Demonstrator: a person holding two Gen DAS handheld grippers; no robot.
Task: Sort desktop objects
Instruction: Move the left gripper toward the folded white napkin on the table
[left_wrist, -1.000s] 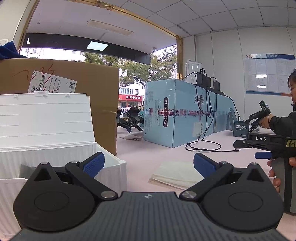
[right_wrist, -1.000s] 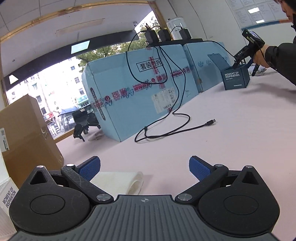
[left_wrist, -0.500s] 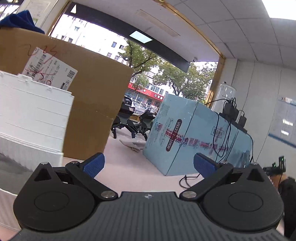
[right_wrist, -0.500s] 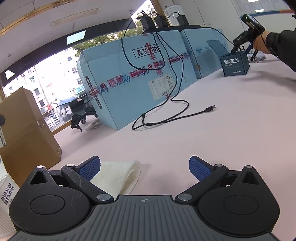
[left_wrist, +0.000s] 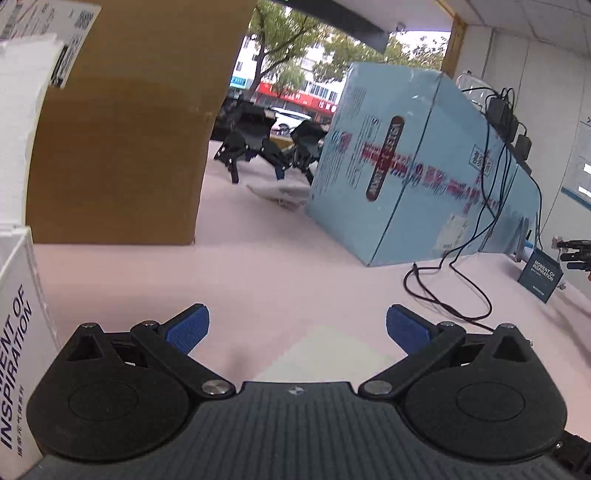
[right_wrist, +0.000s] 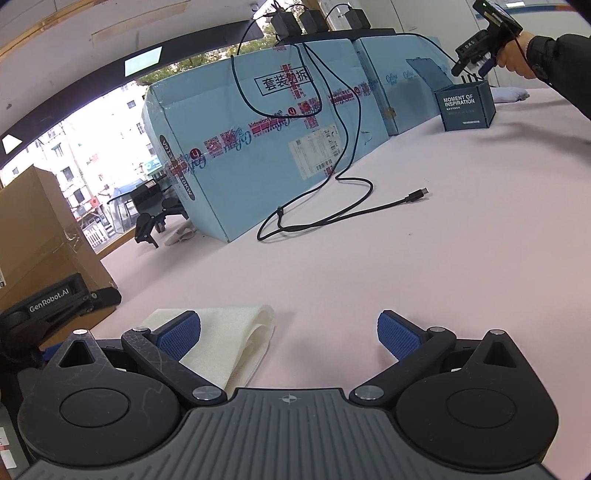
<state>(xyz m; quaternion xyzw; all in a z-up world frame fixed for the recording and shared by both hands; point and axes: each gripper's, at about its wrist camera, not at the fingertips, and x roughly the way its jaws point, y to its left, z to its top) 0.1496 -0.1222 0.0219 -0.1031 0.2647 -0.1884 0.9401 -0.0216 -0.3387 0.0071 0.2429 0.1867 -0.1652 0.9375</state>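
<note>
My left gripper (left_wrist: 297, 326) is open and empty, hovering low over the pink table. A pale folded cloth (left_wrist: 334, 358) lies just under and ahead of it, between the blue pads. A white storage box (left_wrist: 18, 332) printed "MOMENT OF INSPIRATION" stands at its left edge. In the right wrist view my right gripper (right_wrist: 289, 332) is open and empty too. The same cream folded cloth (right_wrist: 229, 336) lies by its left finger. The left gripper's black body (right_wrist: 51, 302) shows at the far left.
A brown cardboard box (left_wrist: 122, 122) stands behind the white box. A long blue carton (right_wrist: 258, 147) lies across the table with a black cable (right_wrist: 343, 214) looping in front. A small dark blue box (right_wrist: 466, 107) sits far right, where another person's hand (right_wrist: 517, 55) holds a gripper.
The left gripper swung from facing the open white box to the right and tilted down toward the table and cloth. The right gripper tilted down slightly; both stayed open.
</note>
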